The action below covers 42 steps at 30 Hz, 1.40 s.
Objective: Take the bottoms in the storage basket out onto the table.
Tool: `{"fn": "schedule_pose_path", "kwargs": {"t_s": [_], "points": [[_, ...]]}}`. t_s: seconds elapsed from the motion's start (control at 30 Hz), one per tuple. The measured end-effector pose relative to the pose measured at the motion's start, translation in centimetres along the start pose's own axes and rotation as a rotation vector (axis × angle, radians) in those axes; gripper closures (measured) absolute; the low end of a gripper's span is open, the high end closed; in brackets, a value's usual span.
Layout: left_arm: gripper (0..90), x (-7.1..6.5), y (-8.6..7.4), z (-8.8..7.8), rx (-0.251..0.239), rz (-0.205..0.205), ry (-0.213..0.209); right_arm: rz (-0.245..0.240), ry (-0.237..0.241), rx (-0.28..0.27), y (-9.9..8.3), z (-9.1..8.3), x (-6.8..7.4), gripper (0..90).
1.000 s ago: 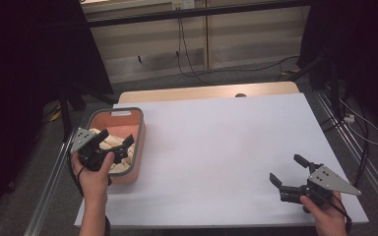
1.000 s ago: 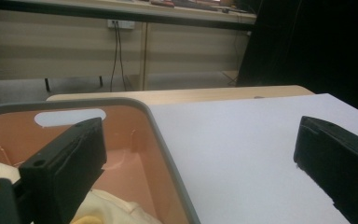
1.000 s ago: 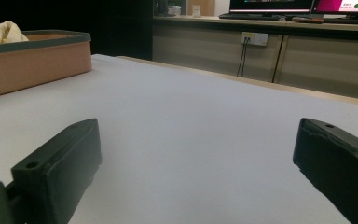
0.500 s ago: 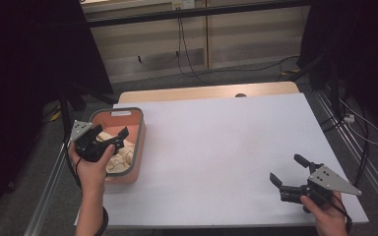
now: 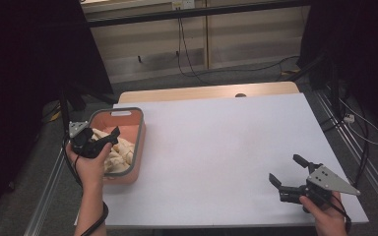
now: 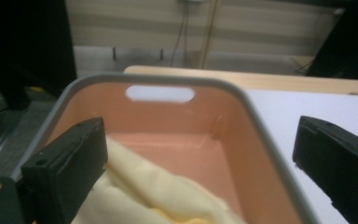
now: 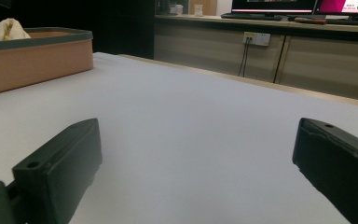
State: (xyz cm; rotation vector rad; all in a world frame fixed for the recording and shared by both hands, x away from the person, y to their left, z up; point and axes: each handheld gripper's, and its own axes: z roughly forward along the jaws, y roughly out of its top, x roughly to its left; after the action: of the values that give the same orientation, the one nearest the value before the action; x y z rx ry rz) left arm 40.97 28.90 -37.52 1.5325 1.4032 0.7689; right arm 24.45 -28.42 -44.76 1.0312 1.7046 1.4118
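Note:
A salmon-pink basket (image 5: 138,147) with a grey rim stands at the table's left edge and holds crumpled cream cloth (image 5: 120,150). My left gripper (image 5: 101,140) hovers over the basket's near left part, open, nothing between its jaws. In the left gripper view the cloth (image 6: 168,196) lies low between the wide jaws, with the basket's far wall and handle slot (image 6: 160,94) ahead. My right gripper (image 5: 288,172) rests open near the table's front right corner, empty. Far left in the right gripper view stands the basket (image 7: 32,58), cloth (image 7: 7,29) peeking over its rim.
The white table top (image 5: 226,142) stretches between the two grippers, with a wooden strip (image 5: 206,92) along its far edge. Cables (image 5: 192,54) lie on the floor behind the table, and metal rails run along both sides.
My left gripper has shifted left and back toward the basket's left rim and now points along the basket. The right gripper has stayed put.

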Motion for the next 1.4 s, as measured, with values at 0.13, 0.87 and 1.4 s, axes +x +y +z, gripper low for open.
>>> {"fn": "schedule_pose_path", "kwargs": {"t_s": [0.13,0.87,1.4], "points": [[3.7,0.3,0.2,0.6,0.031,0.001,0.021,-0.005,0.003,0.004,0.0,0.1,0.0,1.1],[8.3,-0.2,-1.2,5.8,0.222,0.03,0.054,-0.024,0.023,0.017,-0.1,0.4,0.2,1.7],[76.0,-0.1,-1.3,6.6,0.274,0.079,0.065,-0.029,0.037,0.017,-0.1,0.5,0.3,2.2]]}}
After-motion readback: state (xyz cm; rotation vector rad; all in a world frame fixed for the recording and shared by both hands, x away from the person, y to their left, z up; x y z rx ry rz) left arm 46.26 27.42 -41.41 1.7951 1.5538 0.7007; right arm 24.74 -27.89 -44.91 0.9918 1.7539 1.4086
